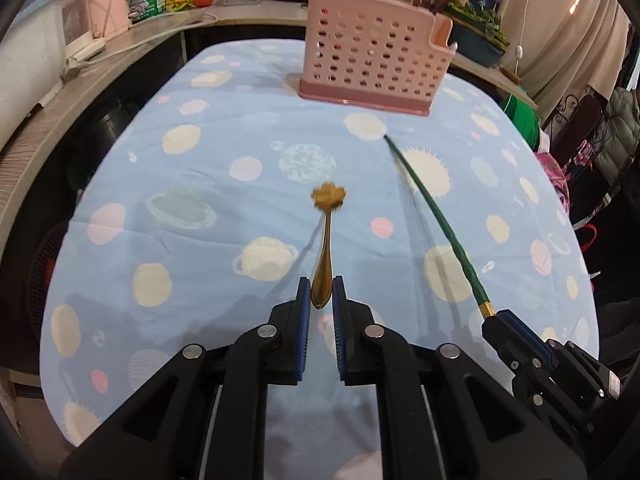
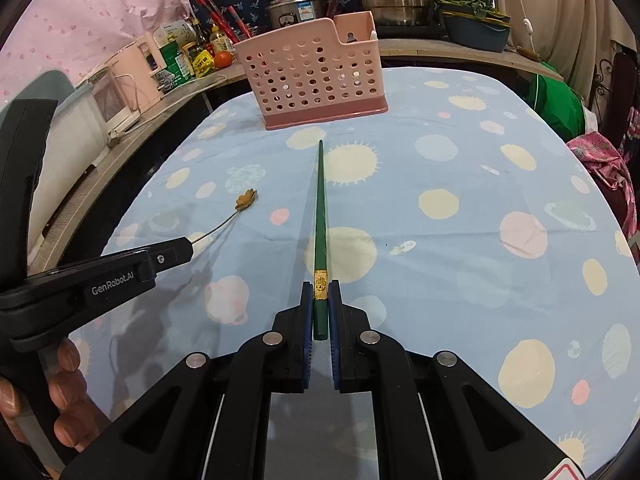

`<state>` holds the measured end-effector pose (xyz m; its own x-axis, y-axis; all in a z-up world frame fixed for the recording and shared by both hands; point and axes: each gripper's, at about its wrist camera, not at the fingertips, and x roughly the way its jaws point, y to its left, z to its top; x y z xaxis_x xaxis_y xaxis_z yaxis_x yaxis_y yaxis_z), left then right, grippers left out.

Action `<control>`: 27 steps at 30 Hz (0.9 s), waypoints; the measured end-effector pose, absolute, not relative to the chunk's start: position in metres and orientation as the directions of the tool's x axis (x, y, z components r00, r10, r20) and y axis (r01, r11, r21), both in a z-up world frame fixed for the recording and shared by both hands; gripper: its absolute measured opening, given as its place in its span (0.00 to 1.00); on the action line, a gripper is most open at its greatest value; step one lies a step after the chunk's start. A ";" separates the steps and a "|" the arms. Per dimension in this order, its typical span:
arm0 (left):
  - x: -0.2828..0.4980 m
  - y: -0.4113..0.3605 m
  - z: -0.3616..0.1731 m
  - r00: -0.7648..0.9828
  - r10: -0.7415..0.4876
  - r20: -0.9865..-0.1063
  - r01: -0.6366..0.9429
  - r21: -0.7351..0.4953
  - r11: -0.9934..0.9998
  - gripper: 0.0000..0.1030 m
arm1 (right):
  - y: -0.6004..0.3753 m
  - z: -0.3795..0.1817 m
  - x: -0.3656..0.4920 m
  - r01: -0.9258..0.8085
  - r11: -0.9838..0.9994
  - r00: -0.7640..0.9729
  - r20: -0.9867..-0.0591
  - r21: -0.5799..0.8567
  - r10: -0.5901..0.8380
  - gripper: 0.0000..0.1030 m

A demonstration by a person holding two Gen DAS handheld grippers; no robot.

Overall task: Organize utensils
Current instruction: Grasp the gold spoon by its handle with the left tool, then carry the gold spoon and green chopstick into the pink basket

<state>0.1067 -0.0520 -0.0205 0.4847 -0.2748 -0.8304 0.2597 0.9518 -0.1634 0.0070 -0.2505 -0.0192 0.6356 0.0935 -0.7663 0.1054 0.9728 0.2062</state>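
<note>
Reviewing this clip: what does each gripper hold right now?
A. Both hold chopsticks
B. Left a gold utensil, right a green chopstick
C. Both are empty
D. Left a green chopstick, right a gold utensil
B: the left gripper is closed on the gold utensil with a flower-shaped end, and the right gripper is closed on the green chopstick, both pointing toward the pink basket.
</note>
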 end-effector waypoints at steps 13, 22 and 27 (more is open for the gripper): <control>0.119 -0.036 0.040 0.577 -0.307 -0.757 0.253 -0.192 0.948 0.00 | -0.264 0.061 0.021 0.081 0.960 0.749 -0.653 0.266 0.118 0.07; 0.131 -0.033 0.072 0.616 -0.322 -0.719 0.270 -0.192 0.944 0.00 | -0.275 0.107 0.044 0.067 0.962 0.815 -0.570 0.264 0.100 0.07; 0.146 -0.036 0.092 0.630 -0.335 -0.700 0.275 -0.202 0.940 0.00 | -0.283 0.134 0.063 0.058 0.961 0.846 -0.524 0.271 0.096 0.07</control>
<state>0.1461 -0.0361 0.0921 0.6304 -0.3348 -0.7003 0.2750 0.9400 -0.2018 0.0629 -0.2826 0.1343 0.8463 0.0962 -0.5239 0.0584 0.9609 0.2707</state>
